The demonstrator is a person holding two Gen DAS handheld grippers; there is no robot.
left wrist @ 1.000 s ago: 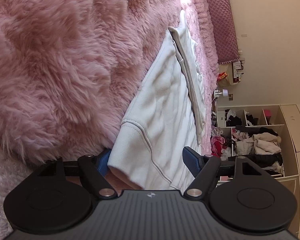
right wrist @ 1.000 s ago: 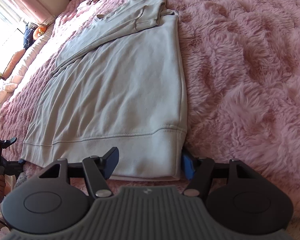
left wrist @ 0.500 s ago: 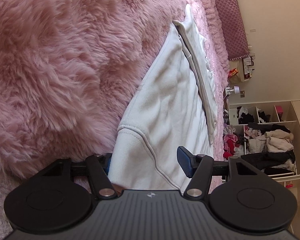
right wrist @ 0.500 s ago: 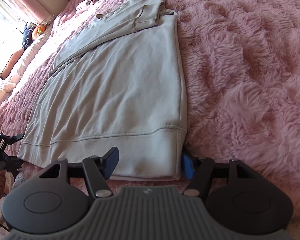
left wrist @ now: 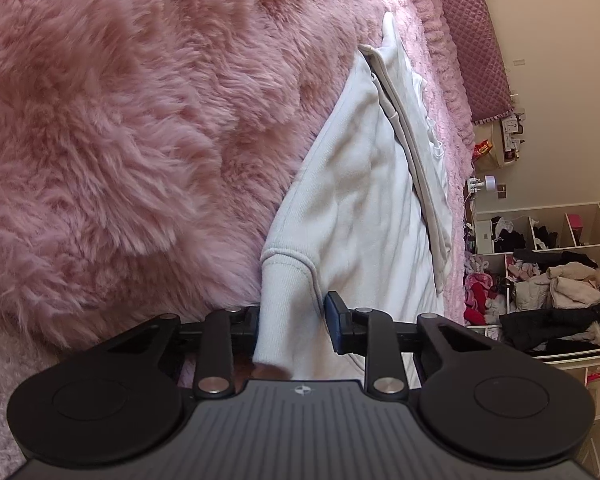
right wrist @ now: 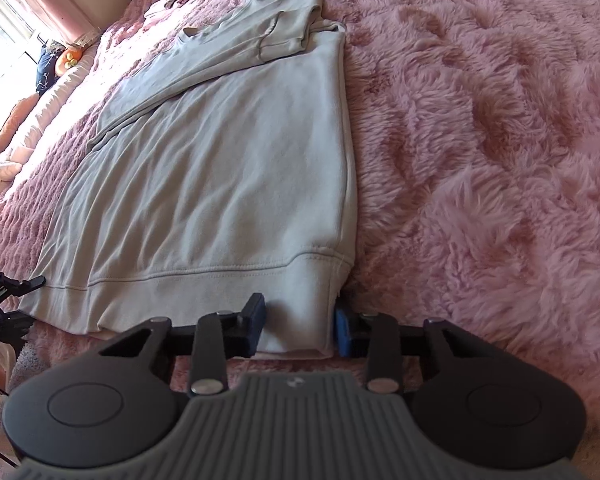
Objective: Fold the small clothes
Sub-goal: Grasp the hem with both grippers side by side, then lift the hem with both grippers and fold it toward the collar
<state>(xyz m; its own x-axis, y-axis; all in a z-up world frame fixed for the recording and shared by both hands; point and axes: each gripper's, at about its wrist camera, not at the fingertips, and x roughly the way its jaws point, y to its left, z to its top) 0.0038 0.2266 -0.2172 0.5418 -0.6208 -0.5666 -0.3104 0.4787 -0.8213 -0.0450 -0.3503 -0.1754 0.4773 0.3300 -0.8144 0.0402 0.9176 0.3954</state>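
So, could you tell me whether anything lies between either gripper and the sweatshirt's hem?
Nothing visible does. The left gripper and the right gripper each already straddle a corner of the sweatshirt hem, and only pink blanket surrounds it.

I see a pale grey sweatshirt [right wrist: 220, 184] lying flat on a fluffy pink blanket [right wrist: 480, 120], its sleeve folded across the chest toward eleven o'clock. My right gripper [right wrist: 300, 326] sits at six o'clock, blue pads either side of the hem's right corner, the cloth bunched between them. The left gripper [right wrist: 4, 300] shows at nine o'clock beside the hem's other corner.
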